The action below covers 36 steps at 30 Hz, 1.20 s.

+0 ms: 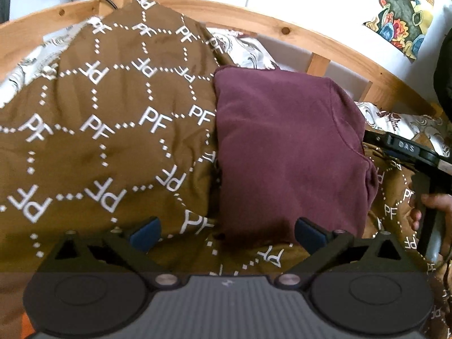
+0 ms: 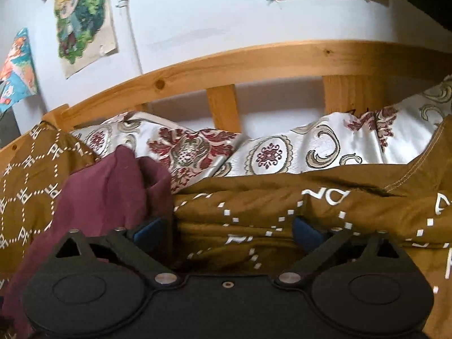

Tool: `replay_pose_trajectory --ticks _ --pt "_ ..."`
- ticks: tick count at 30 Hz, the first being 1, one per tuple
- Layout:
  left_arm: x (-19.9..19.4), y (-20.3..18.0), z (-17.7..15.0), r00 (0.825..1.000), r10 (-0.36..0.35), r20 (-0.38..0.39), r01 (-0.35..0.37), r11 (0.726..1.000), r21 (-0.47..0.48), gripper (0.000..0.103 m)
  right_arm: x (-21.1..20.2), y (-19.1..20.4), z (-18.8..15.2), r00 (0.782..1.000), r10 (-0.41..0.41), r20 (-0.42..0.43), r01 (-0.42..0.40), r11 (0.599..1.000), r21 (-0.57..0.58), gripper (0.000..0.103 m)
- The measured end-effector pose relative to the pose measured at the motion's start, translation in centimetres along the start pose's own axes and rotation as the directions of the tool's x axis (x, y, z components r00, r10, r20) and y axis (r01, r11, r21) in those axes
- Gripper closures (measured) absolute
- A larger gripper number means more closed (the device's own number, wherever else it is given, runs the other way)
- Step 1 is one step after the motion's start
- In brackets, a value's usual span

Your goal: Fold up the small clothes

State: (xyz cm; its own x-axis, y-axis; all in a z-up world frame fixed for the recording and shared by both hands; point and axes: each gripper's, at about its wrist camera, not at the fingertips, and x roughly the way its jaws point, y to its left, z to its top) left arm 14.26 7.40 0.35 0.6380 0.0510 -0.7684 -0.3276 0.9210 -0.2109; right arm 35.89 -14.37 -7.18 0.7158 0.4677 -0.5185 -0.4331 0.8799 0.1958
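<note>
Both grippers had their jaws spread wide with nothing pinched. The left gripper hung over the near end of the maroon garment, which sat folded into a neat block on the brown PF-print blanket, toward the bed's far rail, so I'd guess it was placed and let go. The right gripper sat just beside it over blanket. Wooden bed frame, a floral sheet along the far edge, white wall with colourful posters.
</note>
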Motion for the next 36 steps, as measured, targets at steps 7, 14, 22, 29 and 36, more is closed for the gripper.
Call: replay_pose_trajectory --ticks 7,14,22,29,36 --pt "-3.1 -1.4 -0.1 0.997 0.017 0.073 -0.019 1.0 0.022 0.001 -6.0 2.6 -1.3 0.994 0.007 0.108 -0.002 0.999 -0.042 0.001" --pt "-6.0 -2.7 -0.5 0.985 0.038 0.167 -0.049 0.997 0.065 0.001 -13.4 6.4 -3.1 0.97 0.013 0.241 0.013 0.995 -0.103 0.001" --pt "-8.9 -4.0 -1.0 0.959 0.111 0.262 -0.139 0.986 0.093 0.001 -19.5 9.5 -4.7 0.936 0.039 0.349 0.01 0.99 -0.138 0.001" --pt "-10.7 -5.2 -2.5 0.95 0.129 0.284 -0.165 0.98 0.109 0.001 -22.7 10.3 -7.0 0.931 0.03 0.365 0.029 0.988 -0.155 0.001" --pt "-11.4 -4.9 -4.1 0.948 0.173 0.267 -0.209 0.971 0.113 0.001 -22.8 9.7 -8.4 0.959 0.013 0.283 0.025 0.991 -0.13 0.001"
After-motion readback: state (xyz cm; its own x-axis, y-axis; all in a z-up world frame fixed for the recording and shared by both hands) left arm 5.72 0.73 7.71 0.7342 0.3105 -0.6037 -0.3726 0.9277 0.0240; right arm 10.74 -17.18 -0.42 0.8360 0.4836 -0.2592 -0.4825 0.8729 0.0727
